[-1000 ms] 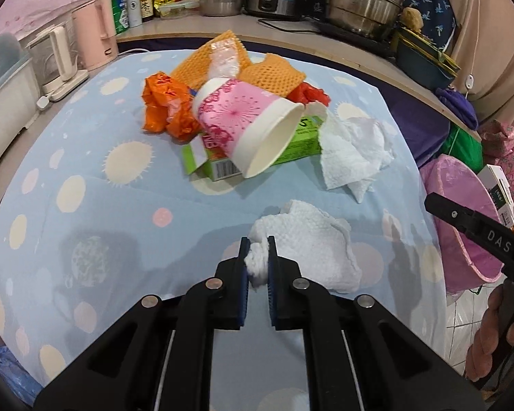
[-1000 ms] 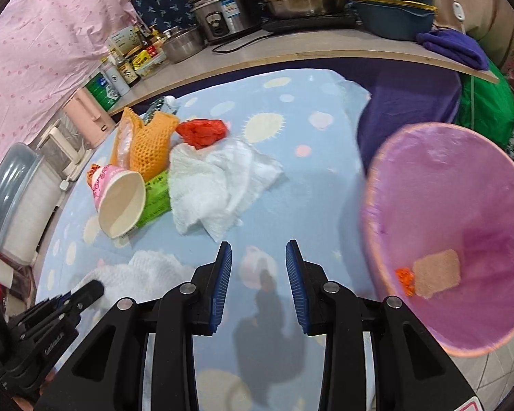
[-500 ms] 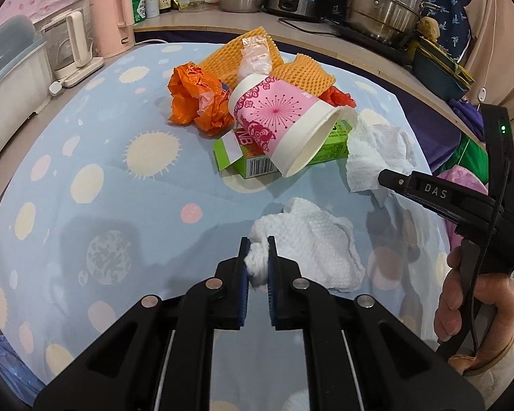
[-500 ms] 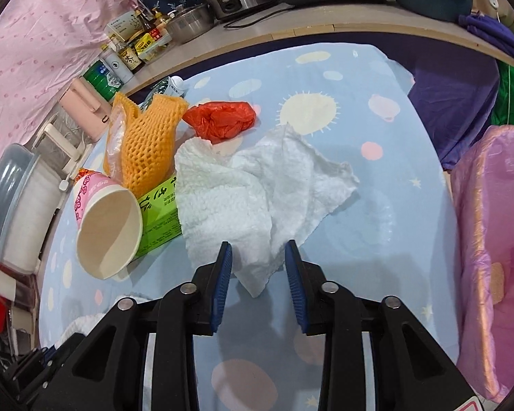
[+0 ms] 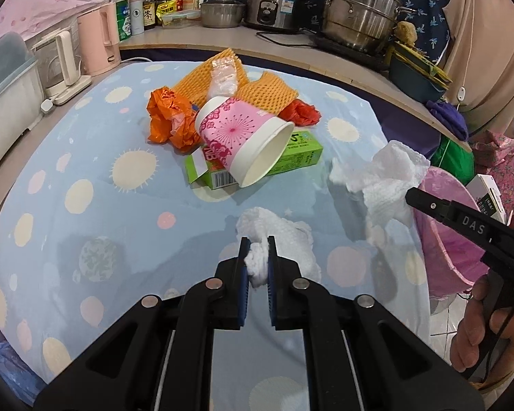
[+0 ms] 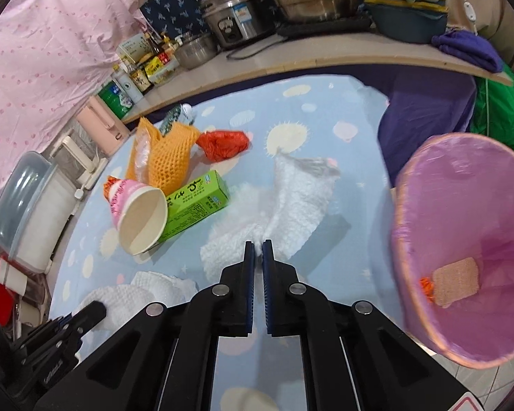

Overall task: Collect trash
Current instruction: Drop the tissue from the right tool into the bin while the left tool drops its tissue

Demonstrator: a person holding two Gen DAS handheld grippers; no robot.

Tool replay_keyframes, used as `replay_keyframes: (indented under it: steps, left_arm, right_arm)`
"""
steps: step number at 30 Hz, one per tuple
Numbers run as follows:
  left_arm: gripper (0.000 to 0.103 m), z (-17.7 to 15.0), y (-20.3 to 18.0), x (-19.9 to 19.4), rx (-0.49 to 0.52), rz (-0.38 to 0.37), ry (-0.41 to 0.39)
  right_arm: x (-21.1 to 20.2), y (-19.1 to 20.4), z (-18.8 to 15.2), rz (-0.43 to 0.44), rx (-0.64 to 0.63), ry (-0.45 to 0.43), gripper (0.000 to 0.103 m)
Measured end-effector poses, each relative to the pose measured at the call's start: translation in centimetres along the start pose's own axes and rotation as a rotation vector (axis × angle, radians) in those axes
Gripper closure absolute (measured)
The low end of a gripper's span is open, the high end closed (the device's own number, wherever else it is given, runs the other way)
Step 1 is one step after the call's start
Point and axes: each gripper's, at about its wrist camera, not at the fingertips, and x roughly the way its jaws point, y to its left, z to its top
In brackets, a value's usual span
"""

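My left gripper [image 5: 257, 239] is shut on a crumpled white paper towel [image 5: 281, 243] low over the blue dotted tablecloth [image 5: 85, 178]. My right gripper [image 6: 258, 244] is shut on a second white paper towel [image 6: 291, 202] and holds it lifted off the cloth; it also shows in the left wrist view [image 5: 383, 178]. A pink paper cup [image 5: 246, 140] lies on its side on a green carton [image 5: 291, 161]. Orange plastic [image 5: 168, 120], orange foam netting [image 5: 257, 89] and a red wrapper [image 5: 300, 113] lie behind. A pink-lined trash bin [image 6: 469, 239] stands at the table's right edge.
A counter behind the table holds a rice cooker [image 5: 274, 3], steel pots [image 5: 359, 10], bottles [image 5: 147, 10] and a pink kettle [image 5: 99, 41]. A grey-lidded box [image 6: 20, 205] stands at the left. The bin holds a tan foam piece [image 6: 455, 281].
My right gripper has closed on the spread paper towel and lifted it toward the bin. My left gripper keeps its hold on the crumpled towel, hardly moved.
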Motion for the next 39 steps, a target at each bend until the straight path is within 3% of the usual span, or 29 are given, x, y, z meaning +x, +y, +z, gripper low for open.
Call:
replay_keyframes:
  steps: [13, 19, 26, 39]
  left_arm:
    - [0.095, 1.2, -6.8, -4.4, 0.104, -0.115, -0.079]
    - [0.095, 3.1, -11.8, -6.0, 0.167, -0.217, -0.127]
    - [0.095, 4.7, -17.8, -6.2, 0.242, -0.292, -0.170]
    - [0.095, 5.2, -25.4, -2.4, 0.339, -0.343, -0.132]
  right_arm:
    - [-10.9, -5.8, -0.5, -0.073, 0.059, -0.186, 0.098]
    - [-14.2, -9.3, -0.3, -0.126, 0.110, -0.261, 0.098]
    - [-15.3, -12.8, -0.6, -0.167, 0.165, -0.285, 0.098]
    - [-14.2, -17.1, -0.8, -0.179, 0.254, -0.268, 0.098]
